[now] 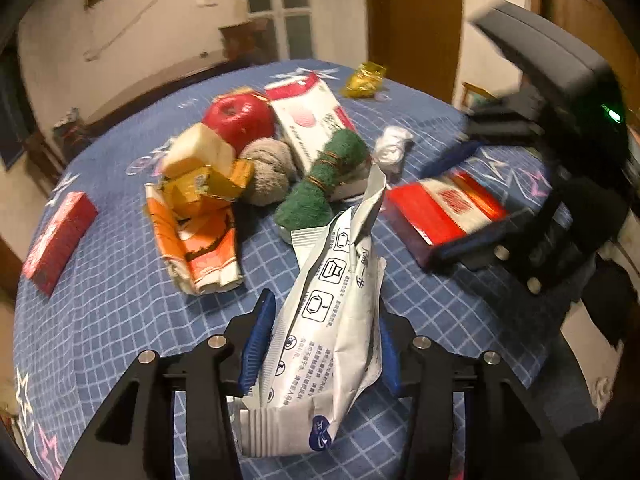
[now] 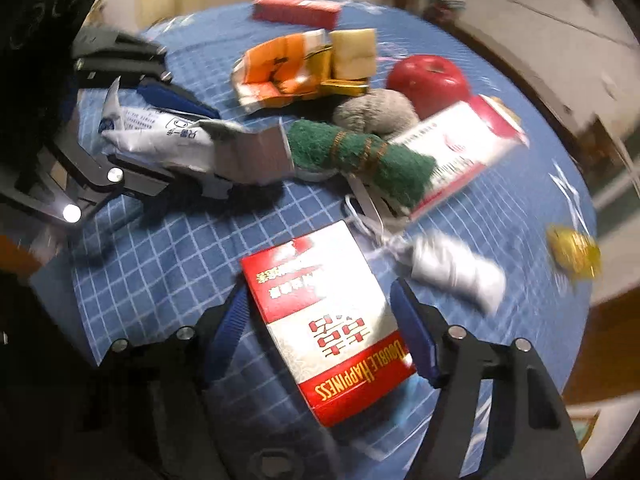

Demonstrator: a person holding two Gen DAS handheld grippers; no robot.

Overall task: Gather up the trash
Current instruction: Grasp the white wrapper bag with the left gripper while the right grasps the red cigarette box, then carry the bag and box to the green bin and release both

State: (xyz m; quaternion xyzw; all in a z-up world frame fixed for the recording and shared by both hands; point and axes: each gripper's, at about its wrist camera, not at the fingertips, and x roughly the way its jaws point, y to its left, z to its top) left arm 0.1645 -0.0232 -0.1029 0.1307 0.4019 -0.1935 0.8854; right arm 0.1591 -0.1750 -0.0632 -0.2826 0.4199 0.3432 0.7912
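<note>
My left gripper (image 1: 324, 308) is shut on a white and silver snack wrapper (image 1: 336, 344) that stands up between its blue pads; in the right wrist view this gripper (image 2: 160, 148) comes in from the left with the wrapper (image 2: 160, 132). A red and white cigarette box (image 2: 324, 320) lies flat on the blue checked tablecloth (image 2: 160, 264), and my right gripper (image 2: 318, 290) straddles it. Its pads flank the box's long sides, with a thin gap showing on the right. From the left wrist view, the right gripper (image 1: 460, 204) reaches over the same box (image 1: 444, 208).
A pile sits mid-table: red apple (image 1: 240, 116), white carton (image 1: 312, 120), green scouring roll (image 1: 320, 184), grey ball (image 1: 268, 172), orange wrapper (image 1: 200, 240), pale block (image 1: 196, 148). Crumpled white paper (image 2: 456, 272), gold wrapper (image 2: 572, 252) and another red box (image 1: 56, 236) lie apart.
</note>
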